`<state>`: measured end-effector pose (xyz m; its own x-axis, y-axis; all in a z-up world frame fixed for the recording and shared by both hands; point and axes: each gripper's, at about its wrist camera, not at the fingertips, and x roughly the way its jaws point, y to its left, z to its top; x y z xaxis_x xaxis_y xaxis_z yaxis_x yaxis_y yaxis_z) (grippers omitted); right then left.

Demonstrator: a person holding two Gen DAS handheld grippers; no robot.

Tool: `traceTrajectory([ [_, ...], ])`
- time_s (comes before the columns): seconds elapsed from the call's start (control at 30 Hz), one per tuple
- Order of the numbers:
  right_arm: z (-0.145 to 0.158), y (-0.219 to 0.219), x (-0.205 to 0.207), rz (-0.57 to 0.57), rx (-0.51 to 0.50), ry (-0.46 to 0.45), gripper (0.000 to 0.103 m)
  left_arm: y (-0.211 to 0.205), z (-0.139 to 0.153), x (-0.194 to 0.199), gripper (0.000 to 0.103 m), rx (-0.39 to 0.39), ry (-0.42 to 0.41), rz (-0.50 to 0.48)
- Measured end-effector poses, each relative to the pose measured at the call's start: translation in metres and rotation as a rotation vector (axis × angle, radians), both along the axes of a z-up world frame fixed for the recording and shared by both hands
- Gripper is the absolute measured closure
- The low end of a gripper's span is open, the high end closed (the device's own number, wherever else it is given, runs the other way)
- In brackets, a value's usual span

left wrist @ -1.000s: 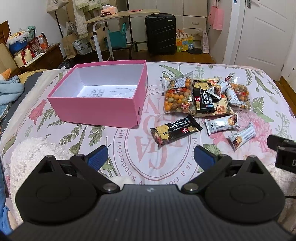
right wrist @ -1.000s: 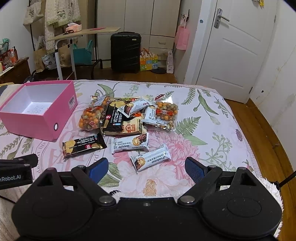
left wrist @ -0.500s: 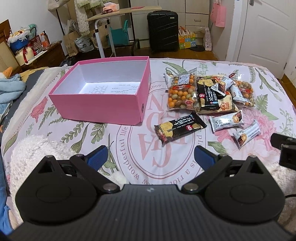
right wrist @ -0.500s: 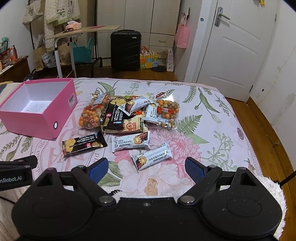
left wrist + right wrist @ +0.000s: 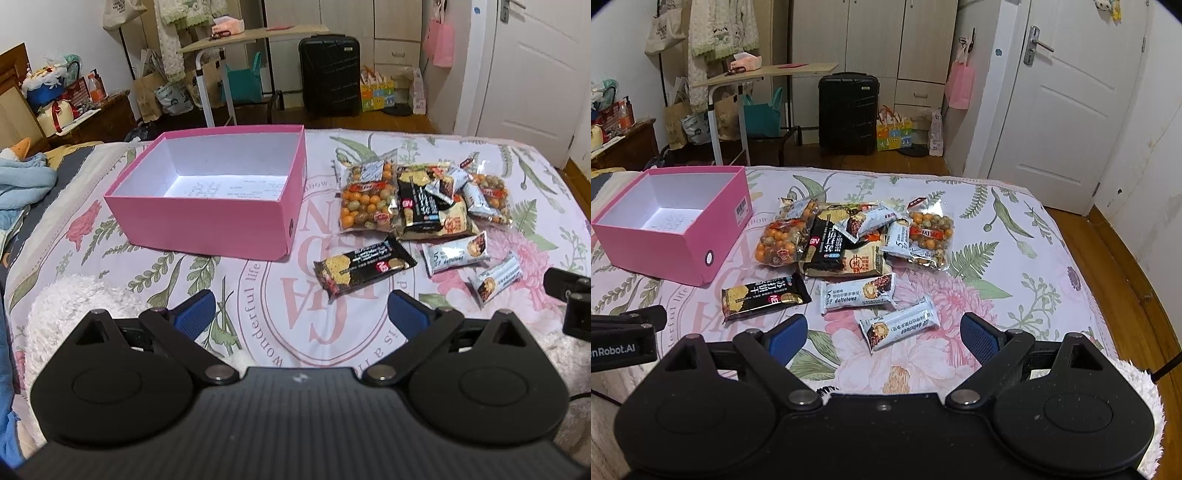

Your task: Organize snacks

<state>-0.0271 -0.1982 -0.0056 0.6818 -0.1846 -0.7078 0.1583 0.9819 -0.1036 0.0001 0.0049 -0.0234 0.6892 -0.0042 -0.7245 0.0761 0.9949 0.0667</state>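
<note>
Snacks lay in a loose pile on the floral-print bedsheet (image 5: 388,339), to the right of an open pink cardboard box (image 5: 199,225) w/ white inside. Box held no snacks; only printed text showed on its floor. Pile: clear bag of orange and green coated nuts (image 5: 364,206) nearest the box, touching a black-and-cream cracker packet (image 5: 424,210) w/ small pale-blue wrapped bars lying on top, and a second clear nut bag (image 5: 929,234) at the far side. In front of the pile, apart from it: long black biscuit packet w/ red logo (image 5: 364,267), tilted, then a pale-blue snack bar marked "5" (image 5: 857,293) and another pale-blue bar (image 5: 899,328) closer to the right claw.

Left gripper (image 5: 301,310) hovered over the sheet, blue-padded fingers (image 5: 194,308) spread wide, nothing between them; black biscuit packet lay just ahead of its gap. Right gripper (image 5: 884,330) also wide open and holding nothing, the nearest pale-blue bar lying betw. its fingertips in that view, whether touching, couldn't tell.

Beyond the bed: black hard-shell suitcase (image 5: 847,112), wooden-top rolling desk (image 5: 764,75), white panelled door (image 5: 1060,107), pink paper bag (image 5: 958,85) hanging by it.
</note>
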Motion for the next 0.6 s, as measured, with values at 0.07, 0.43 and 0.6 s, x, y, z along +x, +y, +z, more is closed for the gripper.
traceTrajectory([
  [0.07,0.001,0.0,-0.001,0.005,-0.001,-0.01,0.011,-0.002,0.003,-0.003,0.002,0.0,-0.018,-0.004],
  [0.43,0.007,-0.005,-0.005,0.008,-0.016,-0.04,0.011,-0.005,0.018,-0.016,0.002,-0.005,-0.052,-0.04],
  [0.6,0.005,-0.019,-0.001,0.01,0.043,-0.02,0.011,-0.007,0.015,-0.01,0.002,0.001,-0.037,-0.058],
])
